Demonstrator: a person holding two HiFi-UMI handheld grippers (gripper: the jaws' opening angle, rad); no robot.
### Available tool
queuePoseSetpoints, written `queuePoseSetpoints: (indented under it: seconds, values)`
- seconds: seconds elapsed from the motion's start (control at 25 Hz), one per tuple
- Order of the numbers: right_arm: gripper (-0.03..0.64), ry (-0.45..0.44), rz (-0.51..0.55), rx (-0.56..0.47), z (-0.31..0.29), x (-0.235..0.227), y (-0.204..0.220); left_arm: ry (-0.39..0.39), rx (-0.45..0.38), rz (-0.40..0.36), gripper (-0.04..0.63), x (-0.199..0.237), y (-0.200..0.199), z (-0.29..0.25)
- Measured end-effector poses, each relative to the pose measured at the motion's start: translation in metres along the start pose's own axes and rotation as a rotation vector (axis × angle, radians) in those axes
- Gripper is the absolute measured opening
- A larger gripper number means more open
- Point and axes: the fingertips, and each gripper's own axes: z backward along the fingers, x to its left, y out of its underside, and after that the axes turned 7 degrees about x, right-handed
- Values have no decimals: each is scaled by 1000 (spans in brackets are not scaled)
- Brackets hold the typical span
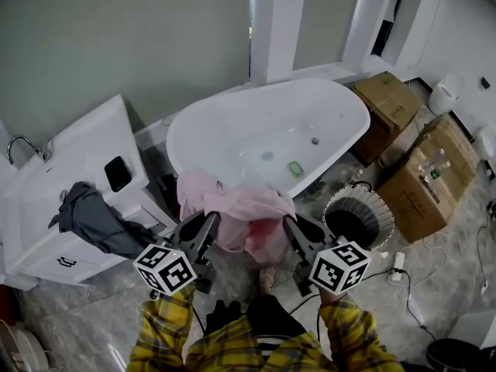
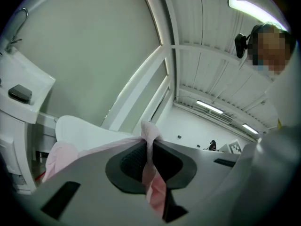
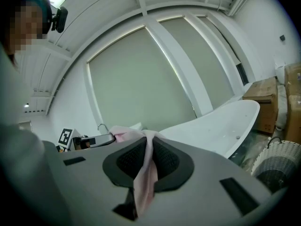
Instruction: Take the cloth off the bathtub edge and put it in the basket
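A pink cloth (image 1: 232, 208) hangs over the near rim of the white bathtub (image 1: 271, 122), stretched between my two grippers. The left gripper (image 1: 211, 217) is shut on the cloth's left part, and in the left gripper view pink fabric (image 2: 151, 140) is pinched between the dark pads. At the cloth's right side the right gripper (image 1: 288, 220) is shut on it too, with a pink fold (image 3: 146, 164) squeezed between its pads. The round wicker basket (image 1: 358, 219) stands on the floor to the right of the right gripper, also visible low at the right as the basket (image 3: 277, 166).
A white vanity cabinet (image 1: 70, 184) with a grey garment (image 1: 93, 219) draped over it stands at the left. Cardboard boxes (image 1: 422, 169) sit behind and right of the basket. A green soap bar (image 1: 295, 168) lies in the tub. A cable and plug (image 1: 399, 263) lie on the floor.
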Motion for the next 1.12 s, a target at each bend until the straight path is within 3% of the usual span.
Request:
queuePoseSetpoints:
  seconds: [0.28,0.44,0.84,1.12]
  values:
    - [53,79,4,-86,48,-6,-18,188,9,-54,46,-67,-18,-29]
    - [52,125,-11,-112,71,-21,-23,244,42,-65,46,-88,-13,-48]
    - [52,200,-39,-163,114,-82,-53,254,88,-72,46,-101,0,-104]
    - [52,189,-32,-124,107,-108,-59,209,101,-71,46,-89,13,-125]
